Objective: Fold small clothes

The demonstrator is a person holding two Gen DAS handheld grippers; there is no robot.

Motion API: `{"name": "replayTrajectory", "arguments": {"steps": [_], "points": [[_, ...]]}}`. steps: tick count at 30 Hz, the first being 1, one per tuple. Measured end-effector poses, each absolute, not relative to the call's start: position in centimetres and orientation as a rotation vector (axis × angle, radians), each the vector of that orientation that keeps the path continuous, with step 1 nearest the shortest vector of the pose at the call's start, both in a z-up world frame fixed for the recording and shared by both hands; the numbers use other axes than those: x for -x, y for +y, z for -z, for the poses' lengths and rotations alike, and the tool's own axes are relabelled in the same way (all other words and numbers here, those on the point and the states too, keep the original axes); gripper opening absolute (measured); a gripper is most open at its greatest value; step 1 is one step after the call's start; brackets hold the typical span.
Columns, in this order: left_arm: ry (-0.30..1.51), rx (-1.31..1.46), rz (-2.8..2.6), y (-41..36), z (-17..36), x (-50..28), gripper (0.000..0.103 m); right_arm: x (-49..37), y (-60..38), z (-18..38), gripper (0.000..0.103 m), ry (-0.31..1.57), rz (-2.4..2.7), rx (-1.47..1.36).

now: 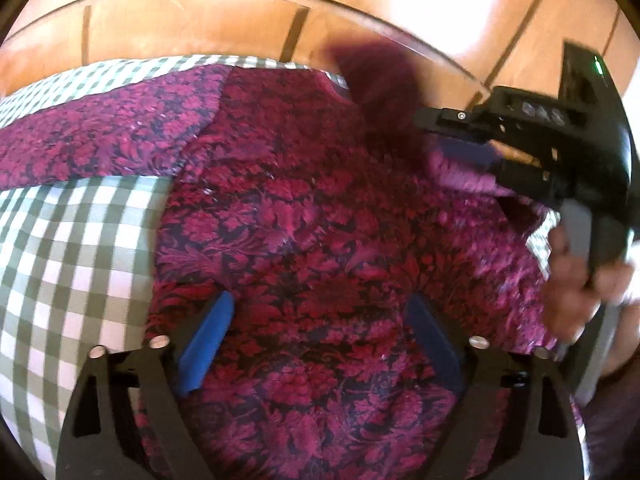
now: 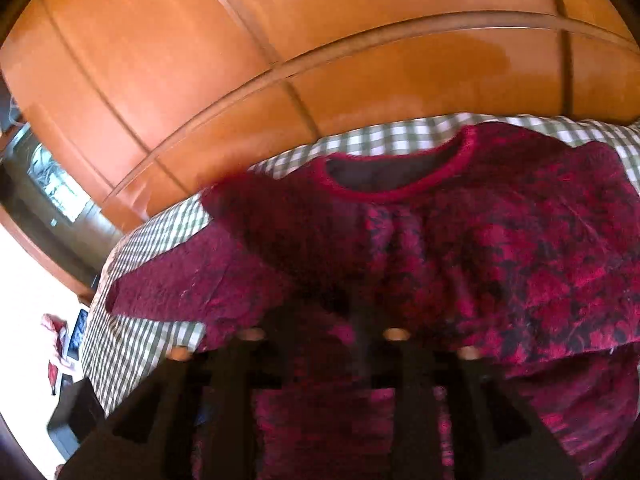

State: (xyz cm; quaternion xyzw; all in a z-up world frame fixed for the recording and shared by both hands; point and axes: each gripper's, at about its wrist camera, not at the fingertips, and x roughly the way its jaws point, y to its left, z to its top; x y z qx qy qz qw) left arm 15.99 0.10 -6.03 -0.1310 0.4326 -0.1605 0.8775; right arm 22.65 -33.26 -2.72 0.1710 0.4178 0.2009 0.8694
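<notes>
A crimson and dark floral top [image 1: 320, 220] lies spread on a green-and-white checked cloth [image 1: 80, 260]. My left gripper [image 1: 320, 340] hovers just over its middle, open, its blue pads [image 1: 208, 344] wide apart with only the flat fabric below them. My right gripper [image 1: 444, 148] is at the top's right side, held by a hand [image 1: 572, 280]; its jaws stand apart and a blurred maroon flap [image 1: 376, 80] hangs at their tips. In the right wrist view the top [image 2: 500, 260] shows its round neckline [image 2: 400, 188], one sleeve [image 2: 260, 216] folded inward; the fingers there are a dark blur.
Glossy wooden panels [image 1: 200, 20] rise right behind the checked cloth's far edge. In the right wrist view the cloth's left edge [image 2: 120, 280] drops off to a bright floor with small items [image 2: 60, 344] and a dark box [image 2: 76, 412].
</notes>
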Motion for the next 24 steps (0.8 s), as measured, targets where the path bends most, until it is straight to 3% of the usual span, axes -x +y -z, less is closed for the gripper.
{"name": "replayTrajectory", "arguments": {"steps": [1, 3, 5, 12, 13, 16, 17, 19, 24], "points": [[0.899, 0.309, 0.348, 0.5, 5.7, -16.1, 0.081, -22.0, -33.6, 2.4, 0.063, 0.856, -0.419, -0.353], [0.889, 0.385, 0.367, 1.3, 4.9, -16.5, 0.074, -21.2, -35.4, 1.7, 0.072, 0.841, -0.417, -0.383], [0.883, 0.410, 0.390, 1.4, 4.2, -17.5, 0.069, -20.2, -37.2, 1.5, 0.078, 0.832, -0.407, -0.420], [0.914, 0.481, 0.385, 0.4, 3.6, -23.3, 0.067, -14.0, -45.7, 2.1, 0.096, 0.820, -0.308, -0.556], [0.929, 0.495, 0.389, 0.2, 3.8, -24.0, 0.063, -13.6, -46.8, 2.4, 0.097, 0.819, -0.292, -0.580], [1.007, 0.501, 0.400, -1.4, 4.9, -26.2, 0.037, -13.4, -49.5, 3.6, 0.098, 0.822, -0.251, -0.673], [1.021, 0.490, 0.394, -1.8, 5.2, -26.7, 0.022, -13.6, -50.2, 4.0, 0.098, 0.823, -0.248, -0.707], [1.023, 0.475, 0.391, -2.5, 5.3, -27.0, 0.011, -14.5, -51.4, 4.8, 0.098, 0.816, -0.243, -0.766], [0.922, 0.479, 0.357, -1.0, 3.3, -26.1, 0.007, -16.3, -53.2, 5.9, 0.098, 0.760, -0.219, -0.895]]}}
